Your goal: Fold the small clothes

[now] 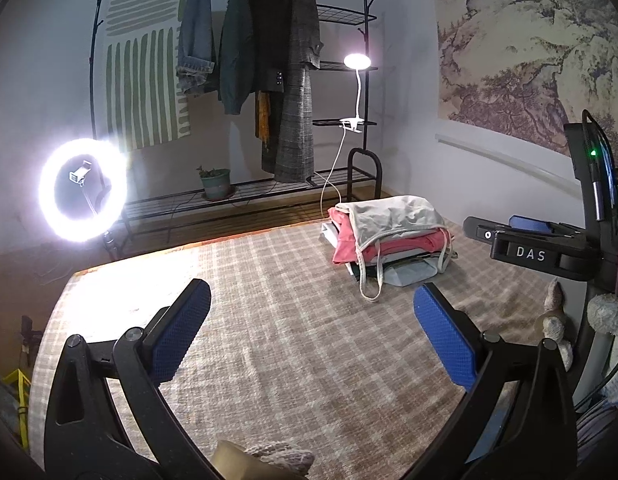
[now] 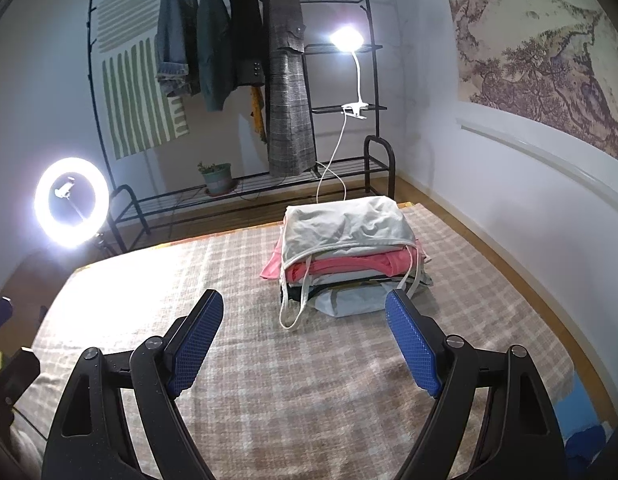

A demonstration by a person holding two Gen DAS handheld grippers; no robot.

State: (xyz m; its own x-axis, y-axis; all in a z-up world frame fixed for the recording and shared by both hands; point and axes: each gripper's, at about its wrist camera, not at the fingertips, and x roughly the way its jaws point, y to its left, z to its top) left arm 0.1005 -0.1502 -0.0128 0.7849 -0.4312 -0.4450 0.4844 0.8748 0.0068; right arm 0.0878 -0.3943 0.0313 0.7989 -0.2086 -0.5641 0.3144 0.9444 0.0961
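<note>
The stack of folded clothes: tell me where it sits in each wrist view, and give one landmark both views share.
Left wrist view: the stack of folded clothes lies right of centre on the checked blanket, beyond the open left gripper.
Right wrist view: the stack lies near centre, just beyond the open right gripper.
Shared landmark: the lit clip-on lamp on the rack behind it.

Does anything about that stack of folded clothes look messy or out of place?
Mostly tidy, but the cream top on the pile has straps dangling down the front onto the checked blanket, and a pink garment sticks out at the left.
</note>
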